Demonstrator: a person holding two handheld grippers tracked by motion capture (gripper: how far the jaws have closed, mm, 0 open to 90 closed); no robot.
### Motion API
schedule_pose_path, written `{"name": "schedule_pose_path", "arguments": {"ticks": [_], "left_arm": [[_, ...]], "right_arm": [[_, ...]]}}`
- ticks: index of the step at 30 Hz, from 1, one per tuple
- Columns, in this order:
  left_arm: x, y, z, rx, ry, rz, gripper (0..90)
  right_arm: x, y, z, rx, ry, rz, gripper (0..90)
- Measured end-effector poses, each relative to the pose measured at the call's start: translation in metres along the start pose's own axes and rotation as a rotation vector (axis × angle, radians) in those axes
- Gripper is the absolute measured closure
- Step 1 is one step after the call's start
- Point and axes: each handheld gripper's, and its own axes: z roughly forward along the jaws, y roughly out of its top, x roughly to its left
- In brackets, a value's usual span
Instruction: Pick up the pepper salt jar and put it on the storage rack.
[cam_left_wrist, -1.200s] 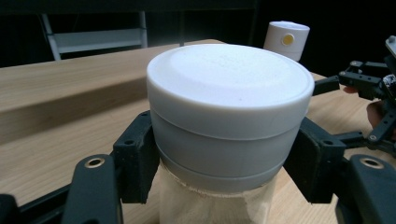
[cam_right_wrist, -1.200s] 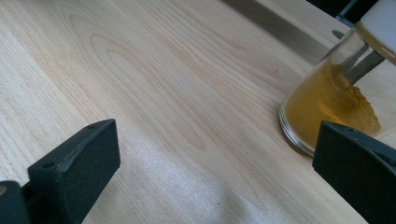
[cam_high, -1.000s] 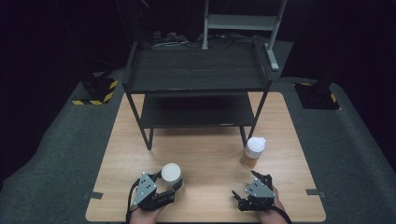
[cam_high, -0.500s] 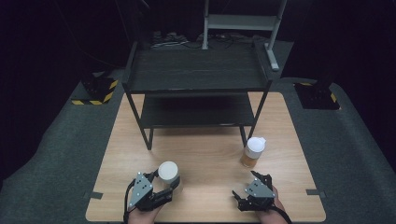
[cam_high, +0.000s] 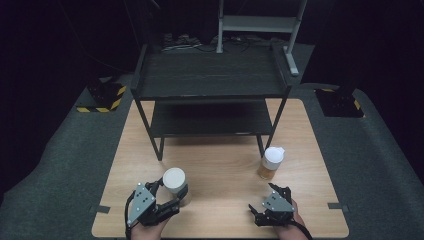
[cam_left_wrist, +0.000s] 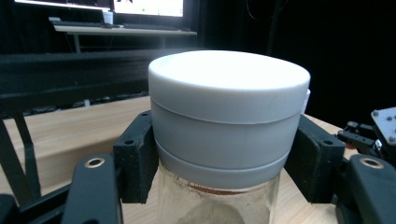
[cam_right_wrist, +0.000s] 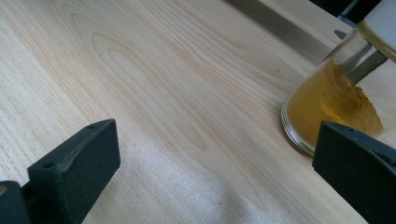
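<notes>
Nearest, at the table's front edge in the high view: left tool (cam_high: 172, 197) clamped on a white-lidded jar (cam_high: 174, 181), pads pressed against the lid's sides. Held upright, near the front left of the table (cam_high: 220, 165). In the left gripper view, jar (cam_left_wrist: 224, 135) seen close up between the two black pads (cam_left_wrist: 135, 163), one on each side of the white lid, clear glass below with a reddish-brown powder line under the lid and a paler heap lower down. Whether the jar's base touches the wood or hangs just above it, cannot tell.

To the right at the same front edge, right tool (cam_high: 265, 207), jaws apart, nothing between them, resting low by the table. In the right gripper view, right tool (cam_right_wrist: 219, 172) with its two black pads wide apart over bare wood grain.

Just beyond the right tool, a second jar (cam_high: 270, 162) with a white lid, standing upright on the table, yellow-orange powder in its lower part. Same second jar (cam_right_wrist: 336, 102) at the right edge of the right gripper view, near one pad but not between the two.

Farther back, a black two-level shelf rack (cam_high: 210, 85) standing on the rear half of the table, both levels dark. Well apart from both jars.

Beyond the table, grey floor mat (cam_high: 60, 160), a yellow-and-black striped block (cam_high: 107, 97) at left, a pale metal frame (cam_high: 260, 25) at the rear.
</notes>
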Motion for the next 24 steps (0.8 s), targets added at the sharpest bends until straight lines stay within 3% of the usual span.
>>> {"name": "schedule_pose_path", "arguments": {"ticks": [5, 16, 24], "left_arm": [[0.001, 0.01, -0.003, -0.028, 0.013, -0.005, 34.3], [0.001, 0.037, -0.004, -0.064, 0.023, 0.035, 34.3], [0.001, 0.052, 0.0, -0.088, 0.021, 0.032, 34.3]], "right_arm": [[0.0, 0.0, 0.0, -0.002, 0.0, 0.004, 0.2], [0.0, -0.001, 0.0, -0.004, 0.001, 0.0, 0.2], [0.0, -0.001, 0.0, -0.007, 0.003, -0.002, 0.2]]}}
